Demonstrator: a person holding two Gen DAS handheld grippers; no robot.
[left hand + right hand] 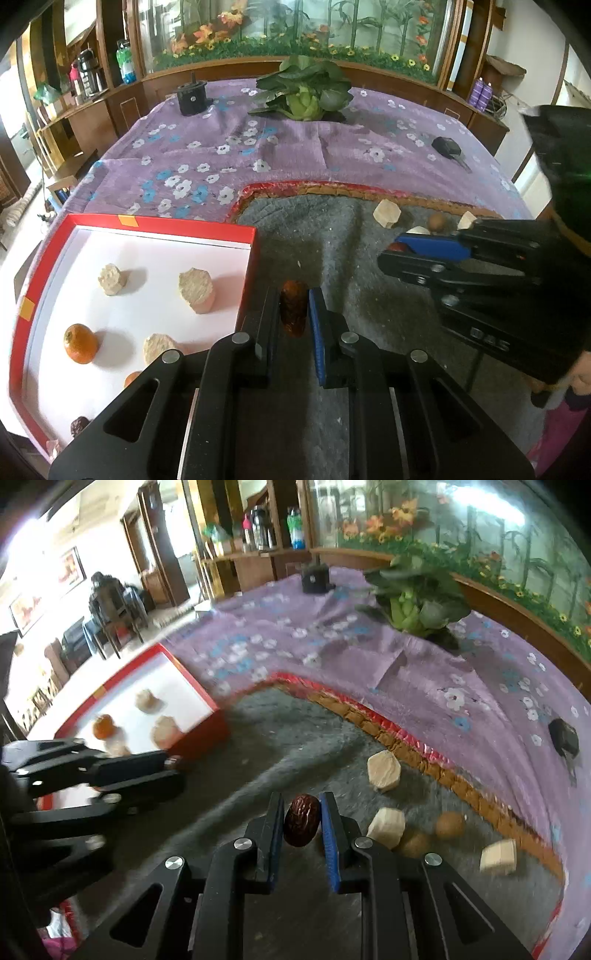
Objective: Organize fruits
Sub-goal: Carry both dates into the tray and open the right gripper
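My left gripper is shut on a dark reddish-brown date, just right of the red box with a white floor. Inside the box lie an orange, pale cut fruit chunks and a dark date. My right gripper is shut on a wrinkled dark red date above the grey mat. In the left wrist view the right gripper shows at the right edge of the mat. Loose pale chunks and small brown round fruits lie on the mat nearby.
A purple flowered cloth covers the table. At the back stand a green cabbage and a black cylindrical object. A small black object lies at the right. Wooden shelves and a flower-painted panel lie behind the table.
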